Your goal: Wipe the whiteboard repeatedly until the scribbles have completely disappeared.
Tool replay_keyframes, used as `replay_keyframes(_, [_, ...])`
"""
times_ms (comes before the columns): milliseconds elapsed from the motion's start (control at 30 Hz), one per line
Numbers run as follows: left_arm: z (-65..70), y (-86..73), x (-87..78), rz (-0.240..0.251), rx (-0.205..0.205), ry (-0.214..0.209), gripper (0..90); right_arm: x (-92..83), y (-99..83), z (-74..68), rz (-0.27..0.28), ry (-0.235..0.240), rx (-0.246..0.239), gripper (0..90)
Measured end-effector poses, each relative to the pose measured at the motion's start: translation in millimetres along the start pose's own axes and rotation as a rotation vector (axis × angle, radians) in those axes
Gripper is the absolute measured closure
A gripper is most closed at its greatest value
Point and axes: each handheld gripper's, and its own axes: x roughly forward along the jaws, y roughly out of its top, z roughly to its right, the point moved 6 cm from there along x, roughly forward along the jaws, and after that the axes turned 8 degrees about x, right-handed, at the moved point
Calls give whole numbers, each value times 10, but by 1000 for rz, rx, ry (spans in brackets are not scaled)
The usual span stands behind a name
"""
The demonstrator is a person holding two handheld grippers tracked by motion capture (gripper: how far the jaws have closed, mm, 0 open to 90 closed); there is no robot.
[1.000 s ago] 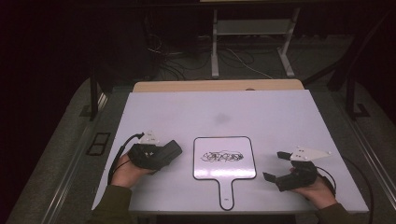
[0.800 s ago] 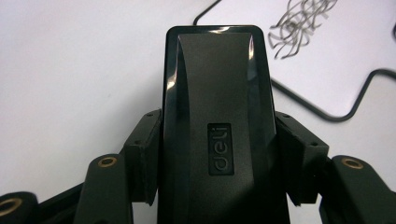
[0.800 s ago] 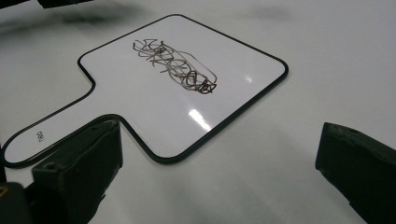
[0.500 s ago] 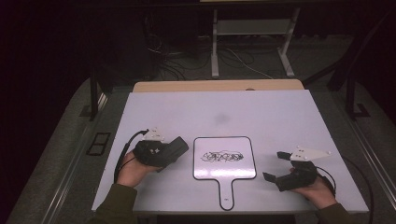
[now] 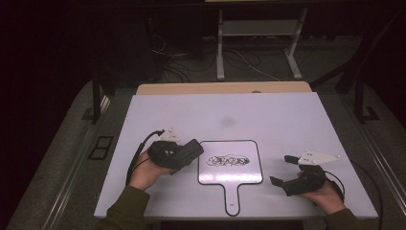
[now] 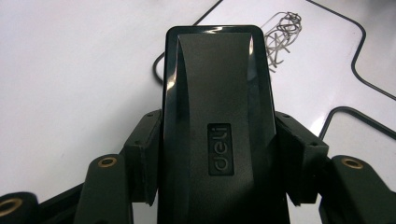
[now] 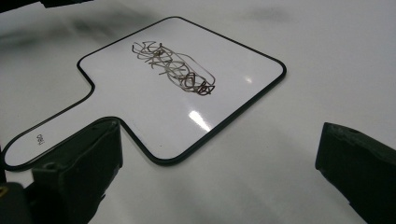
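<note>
A small white handheld board [image 5: 225,175] with a black rim and a handle lies flat at the middle front of the table, with a dark scribble [image 5: 229,159] on it. My left gripper [image 5: 184,153] is shut on a black eraser block [image 5: 195,147], whose tip is at the board's left edge. In the left gripper view the eraser [image 6: 217,93] is clamped between both pads [image 6: 147,144], and the scribble [image 6: 280,32] lies just past it. My right gripper [image 5: 281,170] stands open to the right of the board. Its fingers [image 7: 79,163] are empty, and the board [image 7: 140,107] lies beyond them.
The white tabletop [image 5: 268,115] stretches bare behind the board, with a faint grey smudge [image 5: 226,122] on it. A wooden strip [image 5: 225,88] runs along its far edge. Beyond it, on the dark floor, are stand legs [image 5: 220,57] and cables.
My left gripper has carried the eraser to the right and slightly up, from well left of the board to its left edge. The right gripper has stayed in place.
</note>
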Motion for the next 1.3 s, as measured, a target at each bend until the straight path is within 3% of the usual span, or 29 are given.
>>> replay_keyframes(100, [7, 61, 40, 0, 11, 2, 391, -1, -2, 1, 0, -1, 1, 0])
replay_keyframes(533, [-1, 306, 222, 21, -15, -23, 391, -1, 0, 3, 4, 0, 7, 0])
replay_keyframes(967, [132, 550, 542, -11, 34, -48, 392, -5, 3, 5, 7, 3, 6, 0])
replay_keyframes(1300, [167, 584, 750, -24, 62, -55, 392, -10, -2, -1, 6, 6, 7, 0])
